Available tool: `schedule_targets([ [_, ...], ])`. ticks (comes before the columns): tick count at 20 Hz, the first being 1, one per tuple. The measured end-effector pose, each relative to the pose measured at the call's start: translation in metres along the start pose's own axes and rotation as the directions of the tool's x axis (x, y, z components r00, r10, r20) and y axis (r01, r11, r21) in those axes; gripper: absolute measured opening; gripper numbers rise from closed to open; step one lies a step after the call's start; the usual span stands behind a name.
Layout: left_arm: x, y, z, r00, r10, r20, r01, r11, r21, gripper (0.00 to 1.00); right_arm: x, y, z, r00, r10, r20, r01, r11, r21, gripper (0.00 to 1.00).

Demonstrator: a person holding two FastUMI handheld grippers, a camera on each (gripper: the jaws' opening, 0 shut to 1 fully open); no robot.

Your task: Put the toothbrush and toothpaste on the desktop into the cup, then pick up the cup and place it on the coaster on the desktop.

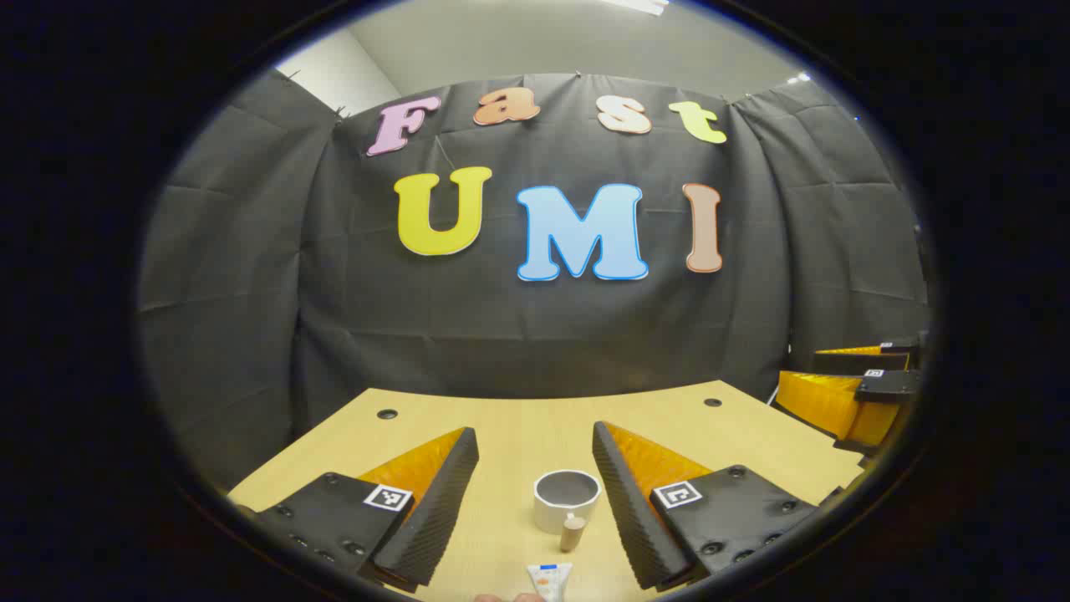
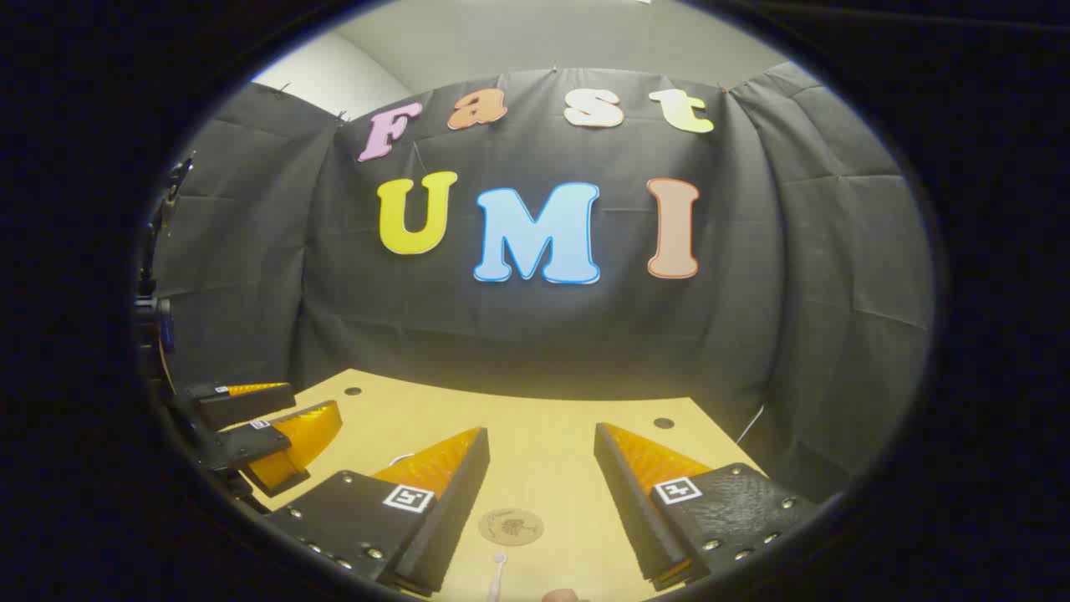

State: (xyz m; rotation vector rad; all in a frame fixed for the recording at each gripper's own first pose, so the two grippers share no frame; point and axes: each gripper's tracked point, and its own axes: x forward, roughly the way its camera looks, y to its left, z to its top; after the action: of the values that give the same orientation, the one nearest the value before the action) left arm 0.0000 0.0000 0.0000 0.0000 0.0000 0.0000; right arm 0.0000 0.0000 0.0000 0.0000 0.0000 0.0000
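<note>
Left gripper (image 1: 535, 447) gapes wide, empty, above the white round cup (image 1: 567, 499) on the wooden desktop (image 1: 535, 418). Right gripper (image 2: 542, 443) also wide, empty, over the round brown coaster (image 2: 511, 527).

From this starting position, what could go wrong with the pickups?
The toothpaste tube lies just in front of the cup, so the open left tool could knock the cup while reaching for it. The toothbrush looks thin and flat on the desktop, near the coaster; the open right tool may slip off it.
</note>
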Motion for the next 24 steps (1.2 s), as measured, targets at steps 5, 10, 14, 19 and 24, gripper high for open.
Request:
schedule_targets([
  [5,0.001,-0.002,0.002,1.0,-0.003,0.003,0.003,1.0,-0.012,0.89,0.0,-0.002,-0.001,1.0,-0.005,-0.009,0.005,0.999,0.032,0.81],
  [10,0.0,-0.004,-0.003,1.0,-0.018,-0.022,0.018,1.0,-0.005,0.89,0.001,-0.007,-0.008,0.999,-0.016,-0.047,0.019,0.997,0.072,0.81],
  [14,-0.003,-0.009,-0.01,0.997,-0.044,-0.062,0.044,0.999,-0.011,0.9,0.003,-0.01,-0.019,0.995,-0.015,-0.1,0.025,0.994,0.102,0.81],
  [19,-0.02,-0.02,-0.033,0.976,-0.095,-0.198,0.089,0.995,-0.042,0.87,0.003,-0.006,-0.049,0.972,0.013,-0.234,0.016,0.992,0.123,0.81],
  [24,-0.039,-0.02,-0.055,0.937,-0.108,-0.333,0.095,0.994,-0.057,0.87,0.002,0.004,-0.093,0.916,0.069,-0.395,0.007,0.982,0.187,0.81],
])
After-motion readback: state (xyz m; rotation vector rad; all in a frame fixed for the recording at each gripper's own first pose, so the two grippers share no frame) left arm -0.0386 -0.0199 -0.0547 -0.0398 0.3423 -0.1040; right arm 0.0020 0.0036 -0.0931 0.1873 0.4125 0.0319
